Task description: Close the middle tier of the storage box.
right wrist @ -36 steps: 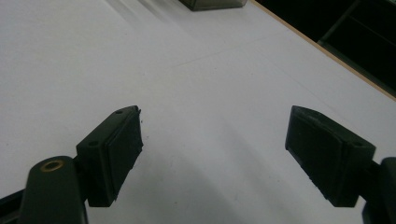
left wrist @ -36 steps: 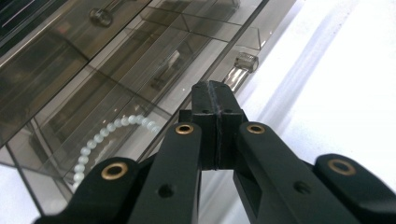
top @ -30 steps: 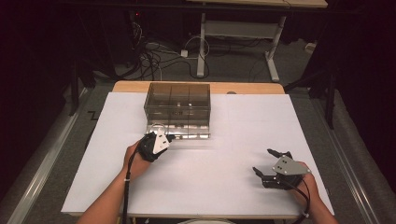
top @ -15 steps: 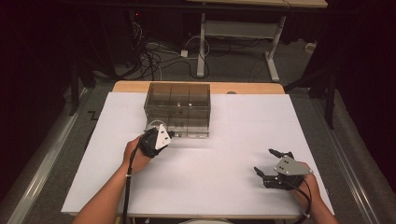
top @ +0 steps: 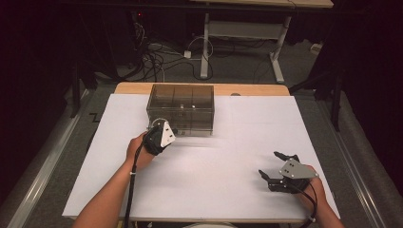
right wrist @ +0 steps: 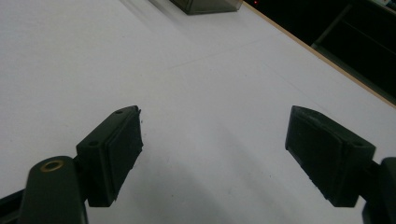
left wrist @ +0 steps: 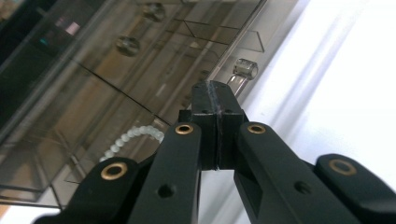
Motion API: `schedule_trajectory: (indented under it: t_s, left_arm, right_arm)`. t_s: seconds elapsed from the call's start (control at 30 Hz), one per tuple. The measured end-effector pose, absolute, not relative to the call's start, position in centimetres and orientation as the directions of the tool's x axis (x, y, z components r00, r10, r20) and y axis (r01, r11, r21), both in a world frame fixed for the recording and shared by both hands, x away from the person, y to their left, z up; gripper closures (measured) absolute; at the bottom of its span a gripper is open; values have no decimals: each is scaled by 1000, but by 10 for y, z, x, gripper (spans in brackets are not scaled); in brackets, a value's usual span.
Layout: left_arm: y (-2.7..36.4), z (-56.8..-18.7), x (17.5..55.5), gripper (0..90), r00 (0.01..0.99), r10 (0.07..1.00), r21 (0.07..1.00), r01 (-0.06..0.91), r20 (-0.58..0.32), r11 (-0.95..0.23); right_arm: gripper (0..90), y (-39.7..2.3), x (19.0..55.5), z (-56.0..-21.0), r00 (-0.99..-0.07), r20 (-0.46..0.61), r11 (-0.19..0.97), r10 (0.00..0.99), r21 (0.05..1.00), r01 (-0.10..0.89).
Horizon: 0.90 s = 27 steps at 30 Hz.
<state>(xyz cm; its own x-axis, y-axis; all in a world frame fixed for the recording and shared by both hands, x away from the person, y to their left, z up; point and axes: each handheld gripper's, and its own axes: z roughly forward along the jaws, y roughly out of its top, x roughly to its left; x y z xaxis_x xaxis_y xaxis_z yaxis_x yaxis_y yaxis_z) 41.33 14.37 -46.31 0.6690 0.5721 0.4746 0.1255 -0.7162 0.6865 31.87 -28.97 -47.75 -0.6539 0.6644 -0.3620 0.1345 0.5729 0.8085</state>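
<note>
Pressing against lower front of smoked clear drawer box (top: 181, 108): left gripper (left wrist: 215, 95), fingers clenched together, nothing between them. Fingertips just beside clear round knob (left wrist: 245, 70) of drawer, knob at 1 o'clock from tips in left gripper view. White bead string (left wrist: 133, 138) visible inside box, behind front wall. Box sits at 12 o'clock end of white tabletop (top: 237, 142). Right gripper (top: 276, 167) rests at 5 o'clock corner of tabletop, well apart from box, fingers (right wrist: 116, 149) released wide, empty.
</note>
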Motion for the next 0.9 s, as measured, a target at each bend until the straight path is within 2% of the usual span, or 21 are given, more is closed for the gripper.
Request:
schedule_trajectory:
  t_s: [0.33,0.47,0.9]
  left_arm:
    - [147,-463,428,876,649,607,707,147,459,-692]
    - [144,-463,432,876,636,597,694,132,488,-708]
    - [144,-456,441,875,617,615,717,115,491,-687]
  right_arm:
    - [196,-290,319,-478,-657,-360,576,662,806,138]
    - [196,-291,320,-478,-654,-359,573,666,808,140]
    - [196,-292,318,-477,-649,-353,565,673,812,145]
